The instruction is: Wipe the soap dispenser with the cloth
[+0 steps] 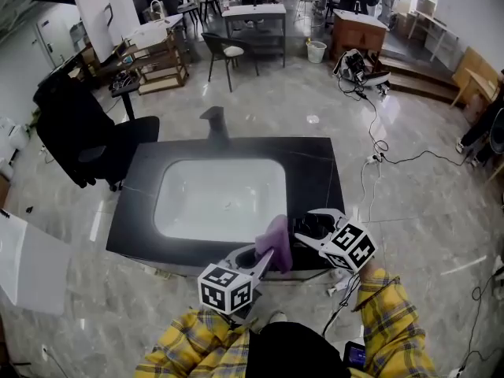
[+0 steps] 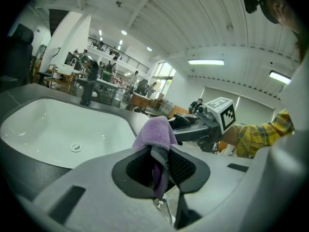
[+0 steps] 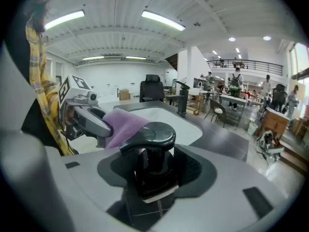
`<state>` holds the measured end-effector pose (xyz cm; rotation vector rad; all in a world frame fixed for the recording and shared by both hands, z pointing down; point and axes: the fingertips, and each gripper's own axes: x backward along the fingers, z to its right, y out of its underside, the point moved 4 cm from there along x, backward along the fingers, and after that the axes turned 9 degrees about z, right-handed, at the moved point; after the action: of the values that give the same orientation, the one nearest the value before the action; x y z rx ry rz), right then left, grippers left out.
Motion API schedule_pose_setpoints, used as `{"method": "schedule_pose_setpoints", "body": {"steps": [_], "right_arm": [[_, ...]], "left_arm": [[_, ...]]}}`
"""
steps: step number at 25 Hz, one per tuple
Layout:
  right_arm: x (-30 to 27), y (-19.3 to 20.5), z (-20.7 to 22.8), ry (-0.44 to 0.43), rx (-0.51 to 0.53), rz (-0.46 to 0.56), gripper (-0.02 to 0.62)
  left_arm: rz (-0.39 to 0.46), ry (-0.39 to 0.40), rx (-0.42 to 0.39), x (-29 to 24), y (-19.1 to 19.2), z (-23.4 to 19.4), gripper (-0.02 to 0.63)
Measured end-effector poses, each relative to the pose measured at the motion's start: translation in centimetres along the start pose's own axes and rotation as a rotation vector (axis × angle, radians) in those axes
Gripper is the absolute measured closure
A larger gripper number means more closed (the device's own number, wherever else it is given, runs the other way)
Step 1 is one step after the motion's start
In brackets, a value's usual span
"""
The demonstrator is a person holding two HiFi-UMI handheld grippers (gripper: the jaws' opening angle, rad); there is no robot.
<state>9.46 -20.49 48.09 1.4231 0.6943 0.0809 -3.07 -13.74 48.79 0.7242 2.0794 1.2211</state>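
Nearest the person, the left claw [image 1: 264, 260] is clamped on a bunched purple cloth [image 1: 276, 241], which stands up out of its jaws. At its 3 o'clock, the right claw [image 1: 315, 231] grips the black soap dispenser [image 3: 148, 135] round its body, jaws set fairly wide on it and the pump head poking above them. Both are at the near edge of the dark desk [image 1: 315, 172], about 5 o'clock from the white sink [image 1: 220, 199]; the tap [image 1: 214, 122] stands at the basin's 12 o'clock. Cloth and dispenser are close together, but I cannot tell whether they touch. Wiping looks about to begin or barely begun. Next, the cloth needs pressing onto the dispenser's side and rubbing along it while the right claw steadies it.
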Motion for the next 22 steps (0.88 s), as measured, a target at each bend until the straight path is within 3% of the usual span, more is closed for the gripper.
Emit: {"method": "schedule_pose_setpoints", "body": {"steps": [11,17,22], "right_arm": [[0.9,0.2,0.1,0.422,-0.215,0.063,0.382],[0.6,0.5,-0.1,0.613,-0.368,0.101,0.382],[0.5,0.4,-0.5,0.726,-0.396,0.12,0.382]], "left_arm": [[0.011,0.001,0.012,0.0,-0.4,0.3,0.541],[0.024,-0.011,0.021,0.3,-0.7,-0.5,0.541],[0.032,-0.015,0.022,0.5,-0.9,-0.6,0.541]]}}
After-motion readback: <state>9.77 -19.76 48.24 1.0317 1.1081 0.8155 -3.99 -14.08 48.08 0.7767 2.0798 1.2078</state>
